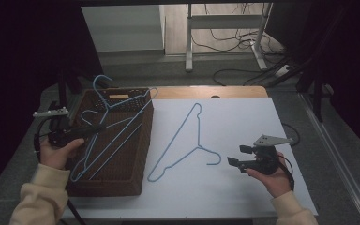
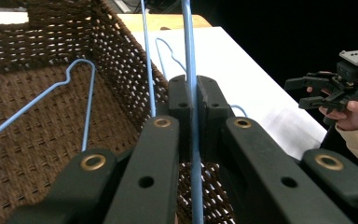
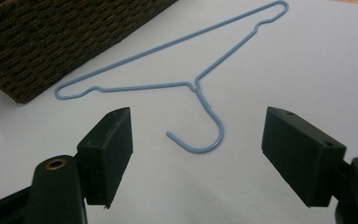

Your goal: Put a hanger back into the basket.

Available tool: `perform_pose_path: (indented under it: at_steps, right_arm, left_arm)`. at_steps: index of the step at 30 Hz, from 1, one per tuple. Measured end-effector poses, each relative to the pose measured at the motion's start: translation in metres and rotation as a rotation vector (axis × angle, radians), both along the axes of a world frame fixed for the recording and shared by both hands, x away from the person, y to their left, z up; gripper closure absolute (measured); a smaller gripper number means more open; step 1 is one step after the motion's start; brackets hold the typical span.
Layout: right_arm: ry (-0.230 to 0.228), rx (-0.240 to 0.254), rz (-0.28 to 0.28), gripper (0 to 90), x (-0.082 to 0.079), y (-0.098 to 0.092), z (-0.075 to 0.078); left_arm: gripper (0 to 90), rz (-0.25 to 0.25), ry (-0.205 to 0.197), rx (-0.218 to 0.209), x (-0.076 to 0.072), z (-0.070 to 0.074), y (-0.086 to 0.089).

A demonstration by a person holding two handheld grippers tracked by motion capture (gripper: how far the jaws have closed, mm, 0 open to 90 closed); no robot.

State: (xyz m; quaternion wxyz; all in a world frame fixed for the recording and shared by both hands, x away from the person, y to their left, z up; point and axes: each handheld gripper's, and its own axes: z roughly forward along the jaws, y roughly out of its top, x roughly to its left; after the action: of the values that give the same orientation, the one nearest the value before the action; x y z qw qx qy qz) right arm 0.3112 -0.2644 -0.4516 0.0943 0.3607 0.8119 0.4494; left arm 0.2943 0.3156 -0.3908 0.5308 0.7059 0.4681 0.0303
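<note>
Basket (image 1: 122,183): dark brown, woven wicker, open lattice weave along the upper wall, tighter weave on the base. Hanger on the table (image 1: 187,140): pale blue wire, uniform colour. Hangers in the basket (image 1: 115,126): same pale blue. Table cover (image 1: 243,117): plain white, no pattern; strip of light wood tabletop (image 1: 206,92) at its far edge. Left gripper (image 2: 192,100): black jaws, brass-coloured rivets. Right gripper (image 3: 198,154): black jaws, grey plate on top in the high view. Sleeves (image 1: 37,197): cream. Floor: grey. Surroundings: dark, nearly black.
</note>
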Motion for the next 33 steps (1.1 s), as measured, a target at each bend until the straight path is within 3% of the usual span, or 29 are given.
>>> perform_pose_path:
  at_steps: [19, 26, 33]
  right_arm:
    - [0.002, -0.009, 0.0, 24.5, 0.0, 0.001, -0.001]
    - [0.0, -0.014, 0.002, 24.5, 0.0, 0.001, -0.001]
    - [0.001, -0.014, 0.0, 24.4, 0.0, 0.0, 0.0]
  left_arm:
    - [86.1, 0.058, 0.026, 0.0, 0.003, -0.011, 0.025]
    - [85.7, 0.056, 0.051, 0.008, 0.008, -0.018, 0.024]
    - [85.2, 0.037, 0.088, 0.047, 0.016, -0.03, 0.019]
